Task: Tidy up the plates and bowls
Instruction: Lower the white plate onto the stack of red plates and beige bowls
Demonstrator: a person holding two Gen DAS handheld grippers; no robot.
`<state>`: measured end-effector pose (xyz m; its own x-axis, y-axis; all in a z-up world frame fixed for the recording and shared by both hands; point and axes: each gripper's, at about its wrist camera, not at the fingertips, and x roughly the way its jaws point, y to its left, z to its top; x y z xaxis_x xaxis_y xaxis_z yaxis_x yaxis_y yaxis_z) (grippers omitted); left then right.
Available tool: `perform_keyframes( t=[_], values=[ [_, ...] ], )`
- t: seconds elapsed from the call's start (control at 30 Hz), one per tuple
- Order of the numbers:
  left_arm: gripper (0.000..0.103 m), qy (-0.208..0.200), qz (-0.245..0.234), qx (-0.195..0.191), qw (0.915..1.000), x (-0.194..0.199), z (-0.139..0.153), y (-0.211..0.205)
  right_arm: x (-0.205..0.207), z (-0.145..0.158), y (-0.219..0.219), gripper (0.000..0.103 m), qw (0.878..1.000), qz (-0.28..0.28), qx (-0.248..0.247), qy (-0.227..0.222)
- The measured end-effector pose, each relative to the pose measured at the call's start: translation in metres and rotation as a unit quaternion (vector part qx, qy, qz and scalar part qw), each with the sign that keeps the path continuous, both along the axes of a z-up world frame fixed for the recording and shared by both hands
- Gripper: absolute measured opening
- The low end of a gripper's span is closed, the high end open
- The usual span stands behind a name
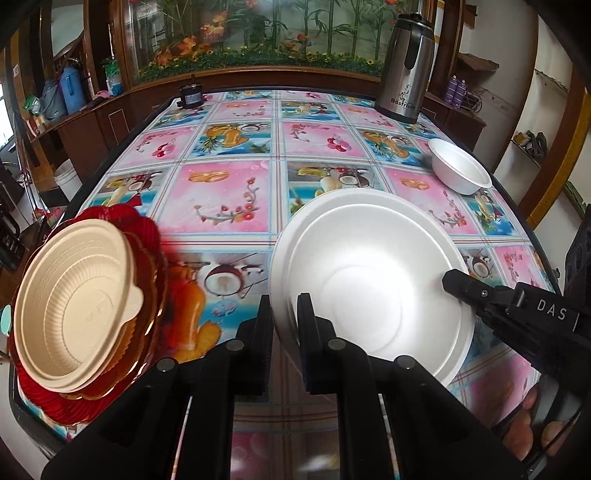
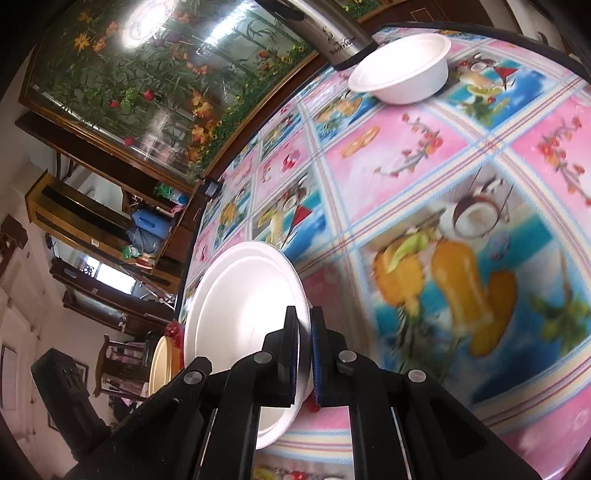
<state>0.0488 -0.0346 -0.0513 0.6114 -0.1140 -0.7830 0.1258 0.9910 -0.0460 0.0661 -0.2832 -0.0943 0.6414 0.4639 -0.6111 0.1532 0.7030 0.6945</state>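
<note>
A large white foam plate (image 1: 369, 280) hangs just above the patterned table (image 1: 229, 192), held from both sides. My left gripper (image 1: 284, 314) is shut on its near-left rim. My right gripper (image 1: 448, 278) comes in from the right and is shut on the opposite rim. In the right wrist view the same white plate (image 2: 243, 314) is pinched between the right gripper (image 2: 303, 325) pads. A small white bowl (image 1: 460, 166) (image 2: 400, 68) sits far right on the table. A beige bowl (image 1: 74, 302) rests on red scalloped plates (image 1: 147, 258) at the near left.
A steel thermos jug (image 1: 406, 70) stands at the far right of the table, just behind the small bowl. A small dark object (image 1: 191, 95) sits at the far left edge. A wooden cabinet with a floral glass panel (image 1: 258, 33) lines the back.
</note>
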Motion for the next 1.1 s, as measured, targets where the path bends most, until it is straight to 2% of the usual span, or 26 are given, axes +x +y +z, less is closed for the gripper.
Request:
perform_keyframes(
  t=[0.13, 0.5, 0.8, 1.1],
  values=[
    [0.01, -0.004, 0.006, -0.01, 0.9999, -0.007, 0.005, 0.017, -0.006, 0.008, 0.016, 0.006, 1.0, 0.014, -0.016, -0.008],
    [0.01, -0.061, 0.039, -0.019, 0.9972, -0.028, 0.042, 0.065, -0.01, 0.049, 0.064, 0.006, 0.997, 0.049, -0.041, -0.053],
    [0.01, -0.087, 0.112, -0.032, 0.9894, -0.029, 0.058, 0.137, 0.006, 0.08, 0.131, 0.006, 0.989, 0.103, -0.051, -0.088],
    [0.01, -0.087, 0.173, -0.032, 0.9805, -0.033, 0.052, 0.194, 0.019, 0.08, 0.209, 0.007, 0.98, 0.167, -0.056, -0.093]
  ],
)
